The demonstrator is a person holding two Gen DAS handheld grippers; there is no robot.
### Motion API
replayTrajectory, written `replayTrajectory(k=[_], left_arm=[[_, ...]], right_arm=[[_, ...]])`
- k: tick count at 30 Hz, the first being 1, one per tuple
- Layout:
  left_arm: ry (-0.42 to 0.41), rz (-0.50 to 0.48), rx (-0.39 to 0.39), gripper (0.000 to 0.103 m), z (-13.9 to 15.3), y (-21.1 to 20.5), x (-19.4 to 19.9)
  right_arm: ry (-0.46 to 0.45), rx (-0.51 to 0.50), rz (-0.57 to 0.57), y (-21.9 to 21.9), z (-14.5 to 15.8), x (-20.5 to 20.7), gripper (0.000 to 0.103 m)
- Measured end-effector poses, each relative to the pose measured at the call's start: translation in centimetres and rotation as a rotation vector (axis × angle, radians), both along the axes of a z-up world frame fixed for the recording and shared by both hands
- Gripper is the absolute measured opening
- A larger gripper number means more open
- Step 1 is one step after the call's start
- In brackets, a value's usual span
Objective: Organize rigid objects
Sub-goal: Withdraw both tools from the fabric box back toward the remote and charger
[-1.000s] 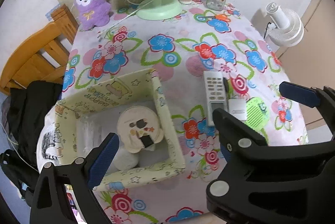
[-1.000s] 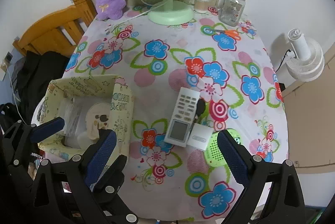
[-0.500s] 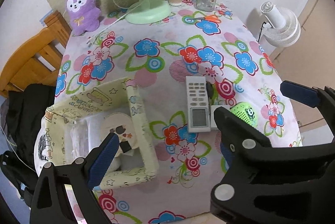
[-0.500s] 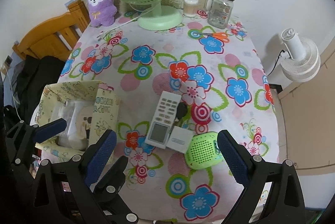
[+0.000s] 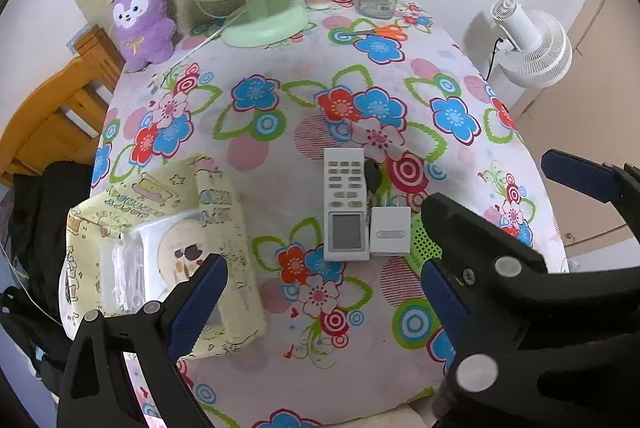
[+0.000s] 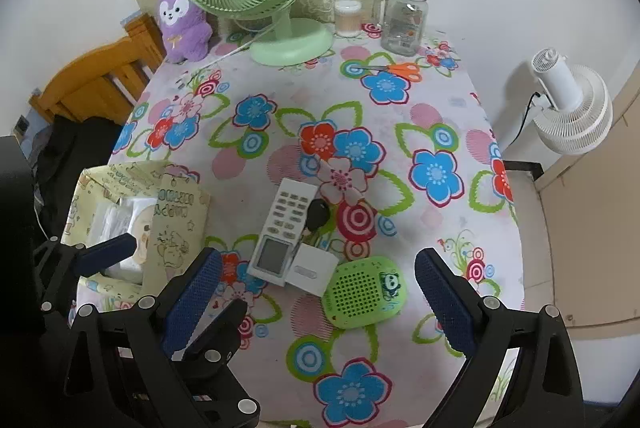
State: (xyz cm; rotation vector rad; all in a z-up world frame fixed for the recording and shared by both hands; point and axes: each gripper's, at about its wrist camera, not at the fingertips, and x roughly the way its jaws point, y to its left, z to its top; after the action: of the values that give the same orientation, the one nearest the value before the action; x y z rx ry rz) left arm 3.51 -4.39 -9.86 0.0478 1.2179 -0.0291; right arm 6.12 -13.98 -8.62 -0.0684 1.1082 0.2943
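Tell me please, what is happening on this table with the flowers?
A person holds two grippers above the flowered table, tidying small rigid things. Both the left gripper and the right gripper are open and hold nothing. Between them lie a white remote control, a black key, a white charger and a green speaker, close together. A yellow fabric box at the left already has some items inside.

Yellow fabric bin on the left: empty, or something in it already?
Not empty. The yellow fabric bin holds clear plastic packets and a round cream item inside its walls.
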Motion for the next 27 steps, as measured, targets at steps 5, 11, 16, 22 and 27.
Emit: replayTrajectory(k=[5, 11, 16, 22, 27], left_arm=[[0.002, -0.034, -0.021, 0.098, -0.4, -1.4, 0.0], [-0.028, -0.027, 0.037, 0.098, -0.8, -2.8, -0.5], [-0.029, -0.027, 0.008, 0.093, -1.7, -3.1, -0.6], [-0.008, 0.006, -0.051, 0.093, -2.9, -3.0, -0.9], [-0.001, 0.007, -0.033, 0.093, -3.8, -3.3, -1.0]], right_arm=[[-0.003, 0.016, -0.005, -1.4, -0.4, 0.2, 0.098], [-0.009, 0.027, 0.014, -2.8, -1.0, 0.1, 0.098], [-0.005, 0.029, 0.018, -4.0, -2.0, 0.0, 0.098], [0.001, 0.042, 0.002, -5.5, -3.2, -0.1, 0.098], [0.005, 0.051, 0.003, -6.3, -4.2, -0.2, 0.098]])
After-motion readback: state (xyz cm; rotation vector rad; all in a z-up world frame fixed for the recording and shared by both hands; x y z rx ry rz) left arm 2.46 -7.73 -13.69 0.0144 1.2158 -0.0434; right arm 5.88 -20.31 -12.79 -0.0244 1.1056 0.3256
